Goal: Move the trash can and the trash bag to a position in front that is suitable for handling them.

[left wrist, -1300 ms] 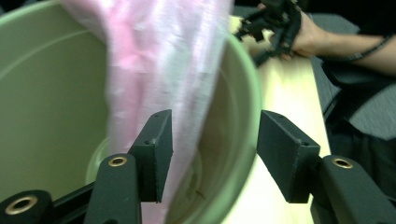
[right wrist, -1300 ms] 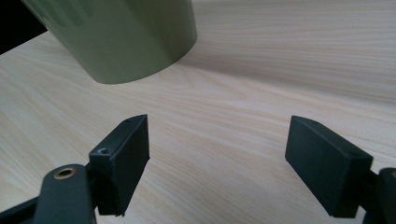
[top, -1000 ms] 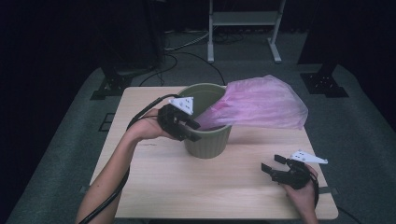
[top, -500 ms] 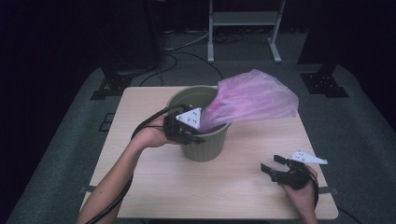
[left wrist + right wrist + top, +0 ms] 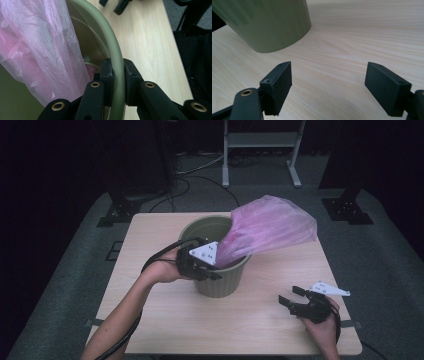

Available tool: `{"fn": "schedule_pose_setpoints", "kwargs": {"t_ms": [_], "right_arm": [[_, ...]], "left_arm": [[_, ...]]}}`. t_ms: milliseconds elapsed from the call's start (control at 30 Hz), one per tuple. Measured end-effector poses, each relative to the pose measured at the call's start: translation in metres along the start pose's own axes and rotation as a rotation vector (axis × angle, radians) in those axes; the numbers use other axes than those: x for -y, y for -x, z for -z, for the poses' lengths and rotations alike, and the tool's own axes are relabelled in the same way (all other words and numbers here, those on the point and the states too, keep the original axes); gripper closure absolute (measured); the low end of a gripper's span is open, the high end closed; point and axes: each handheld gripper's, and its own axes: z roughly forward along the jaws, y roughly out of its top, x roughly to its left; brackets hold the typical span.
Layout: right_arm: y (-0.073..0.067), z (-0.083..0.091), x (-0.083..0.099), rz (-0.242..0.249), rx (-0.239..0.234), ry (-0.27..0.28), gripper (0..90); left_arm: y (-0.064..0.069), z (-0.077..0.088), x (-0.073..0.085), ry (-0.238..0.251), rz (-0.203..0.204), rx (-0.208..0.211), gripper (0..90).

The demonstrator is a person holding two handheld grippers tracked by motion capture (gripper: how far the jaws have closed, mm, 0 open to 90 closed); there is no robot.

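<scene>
An olive-green bin (image 5: 220,281) stands mid-table, and a pink plastic bag (image 5: 270,226) billows out of it toward the far right. My left gripper (image 5: 212,269) is at the bin's near-left rim. In the left gripper view its jaws (image 5: 117,66) have just been closing and now clamp the rim (image 5: 110,37), one pad inside and one outside, with the bag (image 5: 37,50) hanging beside the inner pad. My right gripper (image 5: 291,296) rests on the table at the near right, open with nothing between its jaws (image 5: 329,75). The bin's wall (image 5: 269,22) rises ahead of it to the left.
The light wooden table (image 5: 260,320) stands on grey carpet. A white metal stand (image 5: 260,140) and dark equipment bases stand beyond its far edge. The right gripper's jaw tips (image 5: 120,5) show at the top of the left gripper view.
The left gripper slid a little along the rim toward me and its jaws closed on the rim. The pink bag rose and puffed up. The right gripper stayed put.
</scene>
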Motion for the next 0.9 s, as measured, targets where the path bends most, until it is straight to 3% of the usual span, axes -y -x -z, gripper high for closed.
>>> {"fn": "schedule_pose_setpoints", "kwargs": {"t_ms": [267,600,767,800,900], "right_arm": [[0.001,0.003,-0.002,0.001,-0.001,0.013,20.9],[0.005,0.009,-0.002,-0.011,0.009,0.033,20.9],[0.005,0.008,-0.002,-0.012,0.006,0.032,20.9],[0.004,0.009,-0.002,-0.011,0.006,0.032,20.9],[0.005,0.009,-0.003,-0.012,0.007,0.035,20.9]], "left_arm": [[0.019,-0.003,-0.009,0.014,-0.067,0.056,79.7],[0.036,-0.004,-0.015,0.028,-0.118,0.109,79.6],[0.036,-0.004,-0.015,0.029,-0.087,0.126,78.3],[0.035,-0.003,-0.014,0.045,-0.072,0.15,74.0],[0.035,0.0,-0.015,0.039,-0.05,0.158,62.0]]}}
